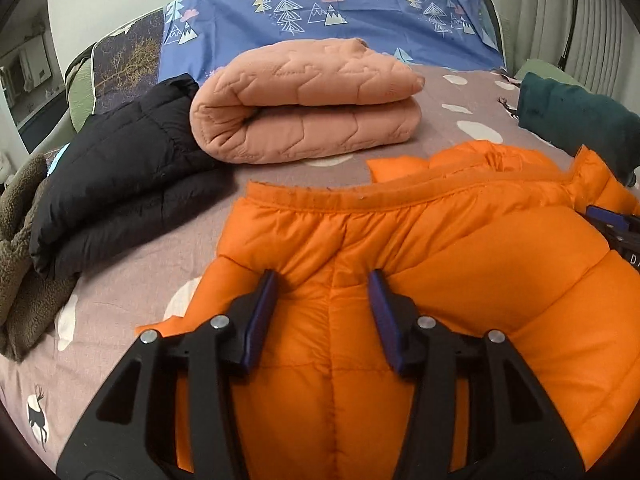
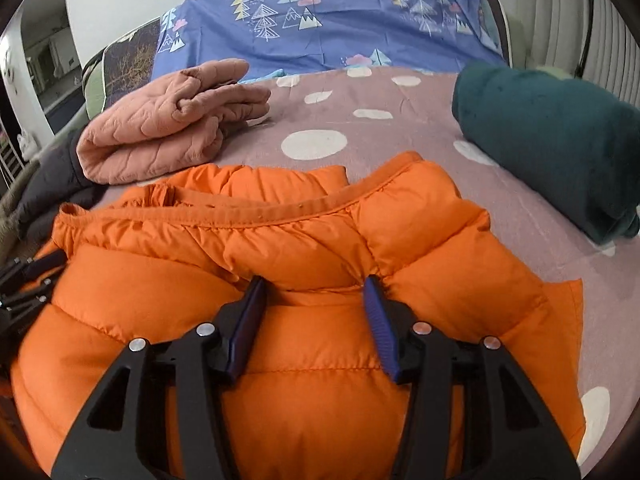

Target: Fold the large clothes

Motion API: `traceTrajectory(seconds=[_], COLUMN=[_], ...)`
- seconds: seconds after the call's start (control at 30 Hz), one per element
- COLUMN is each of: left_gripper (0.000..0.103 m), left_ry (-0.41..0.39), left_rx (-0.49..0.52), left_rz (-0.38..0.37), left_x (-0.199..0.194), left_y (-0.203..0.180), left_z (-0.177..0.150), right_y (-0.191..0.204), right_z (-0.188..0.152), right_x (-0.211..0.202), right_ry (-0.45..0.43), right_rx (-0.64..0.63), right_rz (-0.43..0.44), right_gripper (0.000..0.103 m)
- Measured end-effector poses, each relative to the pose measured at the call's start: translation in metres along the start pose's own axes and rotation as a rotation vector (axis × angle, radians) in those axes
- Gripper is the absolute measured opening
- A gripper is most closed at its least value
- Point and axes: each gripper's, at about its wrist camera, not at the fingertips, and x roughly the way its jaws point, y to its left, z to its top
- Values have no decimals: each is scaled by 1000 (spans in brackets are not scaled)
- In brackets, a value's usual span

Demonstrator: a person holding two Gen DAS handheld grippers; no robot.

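Left wrist view: orange puffer jacket (image 1: 400, 264) spread on bed (image 1: 132, 264); left hand-held gripper (image 1: 324, 284) held open, pads pressed into padding.

Right wrist view: right hand-held gripper (image 2: 314, 286) likewise open (nothing pinched). Step judged: flattening; next, an edge is to be grasped.

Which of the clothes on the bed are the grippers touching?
The orange puffy jacket. The pink, black and green ones lie farther away, untouched.
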Motion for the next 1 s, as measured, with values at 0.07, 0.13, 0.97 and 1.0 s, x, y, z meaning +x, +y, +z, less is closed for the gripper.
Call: traceTrajectory(seconds=[0.07, 0.13, 0.97, 1.0], left_gripper=[50, 50, 62, 62], left_ry=[-1, 1, 35, 35], left_rx=[-9, -7, 0, -6], left_rz=[-1, -2, -61, -66], left_x=[3, 5, 26, 27], left_y=[0, -1, -55, -53], left_z=[-1, -3, 18, 17], right_y=[-1, 1, 25, 25], right_z=[1, 0, 2, 0], right_x=[5, 6, 25, 26], right_ry=[0, 1, 17, 14], right_rx=[3, -5, 48, 46], right_rz=[-1, -8, 14, 10], right_gripper=[52, 52, 57, 57])
